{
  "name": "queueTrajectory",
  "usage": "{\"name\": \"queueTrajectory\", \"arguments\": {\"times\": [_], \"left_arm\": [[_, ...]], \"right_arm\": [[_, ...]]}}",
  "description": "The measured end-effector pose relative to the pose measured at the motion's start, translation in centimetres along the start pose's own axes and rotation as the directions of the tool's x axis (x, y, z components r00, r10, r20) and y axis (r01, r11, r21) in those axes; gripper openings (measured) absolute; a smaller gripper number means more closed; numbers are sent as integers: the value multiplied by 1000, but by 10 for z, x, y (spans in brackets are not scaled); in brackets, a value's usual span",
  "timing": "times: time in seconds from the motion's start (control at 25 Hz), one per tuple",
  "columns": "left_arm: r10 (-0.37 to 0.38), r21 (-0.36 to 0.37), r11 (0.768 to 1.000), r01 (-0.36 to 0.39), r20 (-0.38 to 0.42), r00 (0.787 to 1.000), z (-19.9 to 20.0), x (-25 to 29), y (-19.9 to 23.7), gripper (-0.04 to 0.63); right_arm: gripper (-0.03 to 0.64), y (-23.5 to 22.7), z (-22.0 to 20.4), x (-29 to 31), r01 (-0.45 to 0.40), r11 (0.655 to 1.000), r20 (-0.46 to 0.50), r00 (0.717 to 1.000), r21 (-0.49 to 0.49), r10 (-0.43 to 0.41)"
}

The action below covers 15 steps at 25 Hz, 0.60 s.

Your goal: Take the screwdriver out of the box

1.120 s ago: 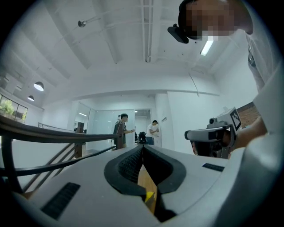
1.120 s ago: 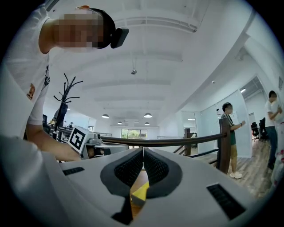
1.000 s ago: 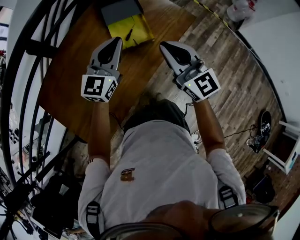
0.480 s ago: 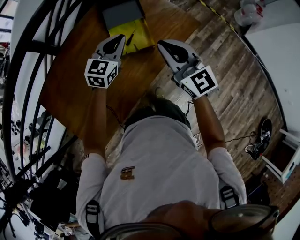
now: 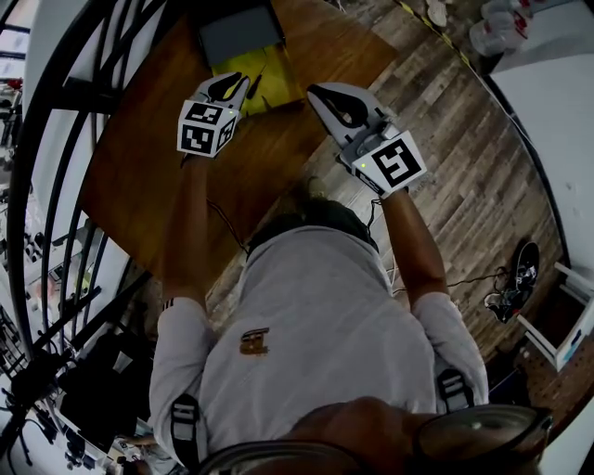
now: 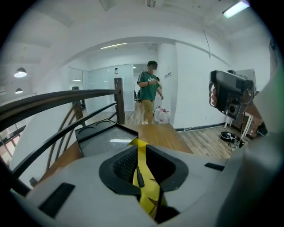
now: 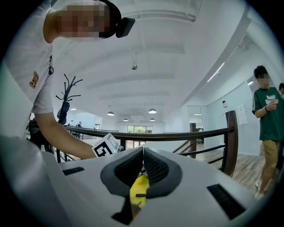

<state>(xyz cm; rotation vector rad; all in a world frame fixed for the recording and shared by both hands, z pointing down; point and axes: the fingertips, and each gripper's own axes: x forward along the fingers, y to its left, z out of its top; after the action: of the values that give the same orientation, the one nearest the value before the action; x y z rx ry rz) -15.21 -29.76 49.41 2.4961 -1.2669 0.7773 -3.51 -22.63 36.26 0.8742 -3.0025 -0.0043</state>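
My left gripper [image 5: 227,88] hangs at the near left edge of the yellow box [image 5: 274,67], its jaws opening on nothing. The screwdriver [image 5: 252,87] lies just beyond, inside the box, on the far side of the table [image 5: 148,176]. My right gripper [image 5: 320,93] hangs to the right, its 2 jaws pressed together and empty.

Head view: dim, darkest at the rim; fisheye bows the floor [image 5: 464,167] planks.
Left gripper view: bright; ceiling light [image 6: 235,8] glares top right; left tool [image 6: 140,153] soft, close up.
Right gripper view: bright, even glow from ceiling lamps [image 7: 152,111]; black round border, corners lost.
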Motion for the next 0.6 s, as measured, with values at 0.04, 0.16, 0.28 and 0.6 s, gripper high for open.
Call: {"name": "queueTrajectory", "arguments": {"times": [0.04,0.16,0.28,0.6], "left_arm": [[-3,2,1000,3,-17,1000,-2,4,1,51],[-12,15,1000,13,-73,997,-7,16,4,64],[-19,27,999,23,-137,990,-16,28,6,81],[-42,35,998,55,-296,954,-46,64,12,121]], "right_arm": [[32,-2,-1,1,-2,1000,0,1000,2,2],[32,-8,-3,4,-5,1000,3,1000,10,5],[32,-12,-6,7,-6,1000,2,1000,21,6],[32,-26,-24,7,2,999,-19,1000,44,-1]]}}
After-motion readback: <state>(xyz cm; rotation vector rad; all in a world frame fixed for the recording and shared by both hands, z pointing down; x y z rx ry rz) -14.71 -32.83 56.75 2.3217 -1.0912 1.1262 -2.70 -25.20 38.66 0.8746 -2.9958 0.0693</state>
